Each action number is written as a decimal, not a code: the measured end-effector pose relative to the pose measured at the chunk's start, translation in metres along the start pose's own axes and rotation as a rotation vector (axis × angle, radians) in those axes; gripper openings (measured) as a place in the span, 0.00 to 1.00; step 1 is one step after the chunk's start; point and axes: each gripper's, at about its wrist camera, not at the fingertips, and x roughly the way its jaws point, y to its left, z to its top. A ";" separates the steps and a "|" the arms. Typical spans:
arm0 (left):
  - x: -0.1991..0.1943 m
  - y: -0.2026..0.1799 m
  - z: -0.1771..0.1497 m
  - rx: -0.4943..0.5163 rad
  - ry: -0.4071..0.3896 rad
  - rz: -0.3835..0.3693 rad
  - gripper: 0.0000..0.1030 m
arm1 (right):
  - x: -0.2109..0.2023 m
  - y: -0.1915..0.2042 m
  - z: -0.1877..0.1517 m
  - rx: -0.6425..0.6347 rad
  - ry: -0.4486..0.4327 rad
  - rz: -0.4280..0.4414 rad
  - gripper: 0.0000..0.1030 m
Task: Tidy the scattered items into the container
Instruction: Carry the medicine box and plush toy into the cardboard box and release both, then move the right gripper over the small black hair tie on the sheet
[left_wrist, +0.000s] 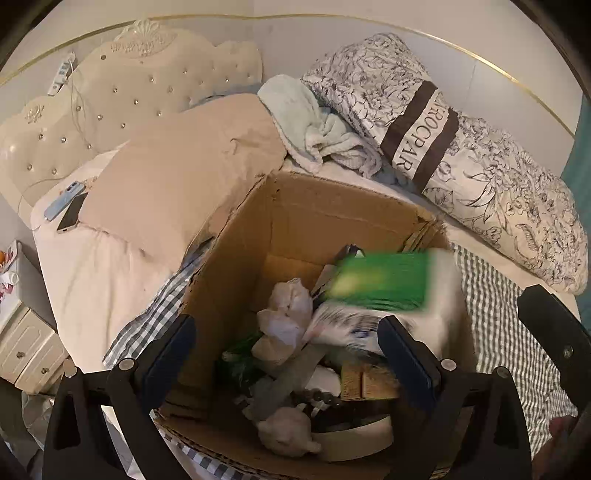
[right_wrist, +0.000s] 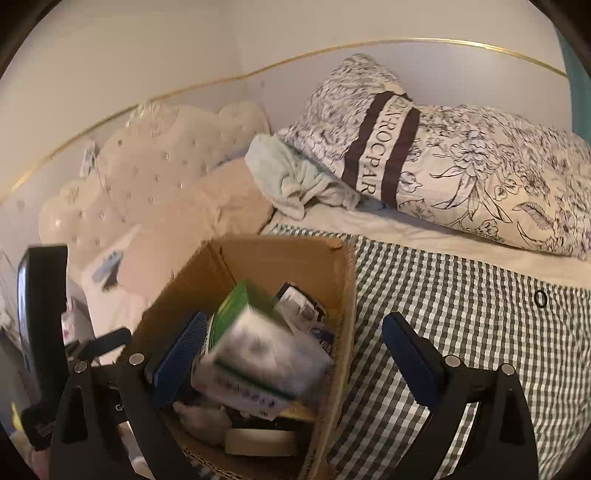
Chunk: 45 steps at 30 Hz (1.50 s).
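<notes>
With both the left gripper (left_wrist: 291, 354) and right gripper (right_wrist: 291, 354) spread wide and empty, the blurred green-and-white pack (left_wrist: 384, 288) was seen over the cardboard box (left_wrist: 295, 221), where an uneven landing on the heaped contents might have tipped it out.

The floral pillow (left_wrist: 421, 136) band reads "ROCPAR".

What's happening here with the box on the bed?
A person is tidying loose items into a cardboard box that sits on a checked cloth on the bed, using a handheld gripper in each hand. Both the left gripper and the right gripper hang open over the box. A green and white package, blurred, is over the things already in the box, and no pad is pressing on it. The cloth beside the box shows only a small dark ring.
</notes>
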 end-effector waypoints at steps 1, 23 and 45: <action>-0.001 -0.003 0.001 0.007 -0.001 -0.001 0.98 | -0.001 -0.004 0.000 0.010 -0.004 -0.003 0.94; 0.006 -0.228 -0.028 0.321 0.027 -0.284 0.98 | -0.070 -0.223 -0.021 0.259 -0.062 -0.370 0.94; 0.144 -0.294 -0.039 0.311 0.194 -0.259 0.98 | 0.010 -0.353 -0.034 0.306 0.057 -0.542 0.94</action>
